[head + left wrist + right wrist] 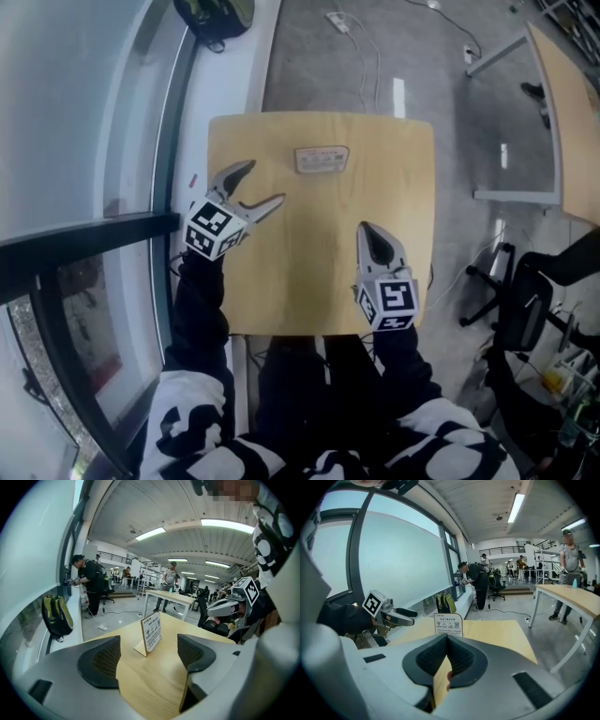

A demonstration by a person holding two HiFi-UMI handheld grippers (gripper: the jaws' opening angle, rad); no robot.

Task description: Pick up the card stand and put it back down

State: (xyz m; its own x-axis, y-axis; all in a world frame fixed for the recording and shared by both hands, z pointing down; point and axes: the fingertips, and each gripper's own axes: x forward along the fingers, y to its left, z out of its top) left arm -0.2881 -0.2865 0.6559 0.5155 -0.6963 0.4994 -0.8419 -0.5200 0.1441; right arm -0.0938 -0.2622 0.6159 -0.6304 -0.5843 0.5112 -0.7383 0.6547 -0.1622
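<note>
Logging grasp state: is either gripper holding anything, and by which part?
Nothing is held. The left gripper is open short of the card stand; the right gripper is shut, empty.

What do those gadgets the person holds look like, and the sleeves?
The left hand-held gripper and right hand-held gripper are grey, with two pointed jaws lined by dark ribbed pads. Each carries a white cube of black square markers. Sleeves are black, patterned black-and-white higher up.
</note>
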